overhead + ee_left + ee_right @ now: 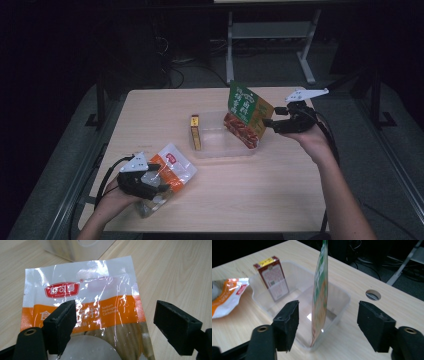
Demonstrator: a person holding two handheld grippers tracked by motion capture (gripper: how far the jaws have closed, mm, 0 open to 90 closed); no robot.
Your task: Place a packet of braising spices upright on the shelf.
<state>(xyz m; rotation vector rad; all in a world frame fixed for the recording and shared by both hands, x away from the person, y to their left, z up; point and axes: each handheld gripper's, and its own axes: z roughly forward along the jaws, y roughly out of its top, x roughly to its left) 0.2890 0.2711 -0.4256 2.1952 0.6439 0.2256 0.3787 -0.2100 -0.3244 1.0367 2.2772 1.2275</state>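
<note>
Right tongs [328, 322] released, green snack pouch [320, 293] standing in clear tub [342, 302] between them, left tongs [115, 325] spread over orange-white bag [82, 292] on desk [280, 185]

The table [280, 190] is seen from above and from the person's side in the high view, looking forward and down, far enough for the whole top and the floor behind to be taken in. The left gripper view is set close over the orange-and-clear packet [85, 307], aimed downward along its jaws. The right gripper view is aimed across the clear tray [342, 302] at low height, with the green-and-orange pouch [320, 297] edge-on. The tray, the pouch, the small box [272, 277] and the packet are shared by the high view and the right gripper view
</note>
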